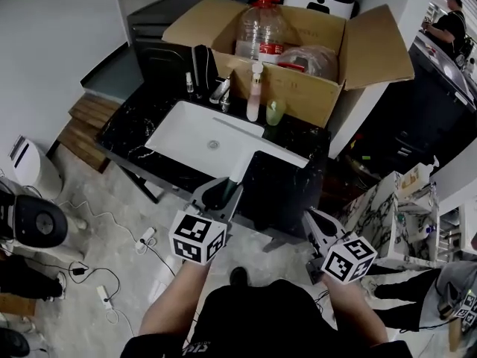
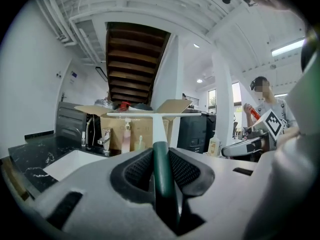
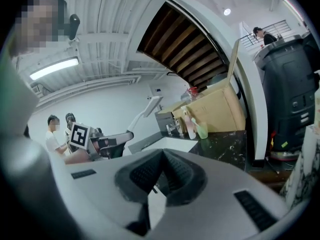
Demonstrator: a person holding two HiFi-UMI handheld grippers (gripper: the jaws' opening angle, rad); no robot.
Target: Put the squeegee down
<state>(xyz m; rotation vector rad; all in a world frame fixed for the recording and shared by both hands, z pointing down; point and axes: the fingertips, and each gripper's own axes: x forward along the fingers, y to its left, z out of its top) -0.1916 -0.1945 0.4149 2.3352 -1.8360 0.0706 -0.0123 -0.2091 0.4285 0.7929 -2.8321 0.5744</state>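
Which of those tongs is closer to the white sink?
Left. The left tongs, holding the squeegee, sit near the sink's front edge; the right tongs hang further back, off to its right.

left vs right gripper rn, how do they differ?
The left gripper is clamped on the squeegee by its green handle; the right gripper holds nothing. The left gripper's jaws are propped apart by that handle; the right gripper's jaws sit together. Shared: both point forward toward the black counter with the sink.
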